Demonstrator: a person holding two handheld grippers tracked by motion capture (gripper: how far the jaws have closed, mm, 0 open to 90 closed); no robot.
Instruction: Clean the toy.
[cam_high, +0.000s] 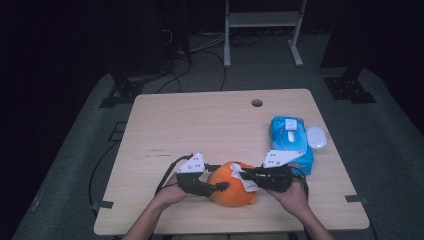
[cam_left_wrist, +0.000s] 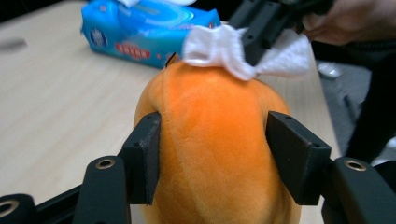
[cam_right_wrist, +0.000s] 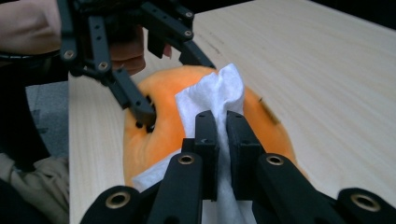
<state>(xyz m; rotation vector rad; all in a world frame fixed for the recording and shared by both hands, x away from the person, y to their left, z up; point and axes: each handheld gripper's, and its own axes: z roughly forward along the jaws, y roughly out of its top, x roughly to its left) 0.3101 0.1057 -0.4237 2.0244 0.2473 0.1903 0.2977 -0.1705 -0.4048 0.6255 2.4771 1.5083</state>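
An orange plush toy (cam_high: 231, 194) lies near the table's front edge. My left gripper (cam_high: 220, 187) comes at it from the left and is shut on it; in the left gripper view both black pads (cam_left_wrist: 148, 154) press into the sides of the plush (cam_left_wrist: 215, 135). My right gripper (cam_high: 248, 175) reaches in from the right, shut on a white wipe (cam_high: 246, 180). The right gripper view has the wipe (cam_right_wrist: 215, 91) pinched between the closed jaws of my right gripper (cam_right_wrist: 222, 121) and resting on top of the plush (cam_right_wrist: 154, 135). The wipe (cam_left_wrist: 224, 51) touches the toy's top.
A blue pack of wipes (cam_high: 290, 142) lies to the right of the plush, with a white oval object (cam_high: 317, 136) beside it. The wooden table (cam_high: 200, 125) has a round hole (cam_high: 257, 103) near its far edge. Dark floor and cables lie beyond it.
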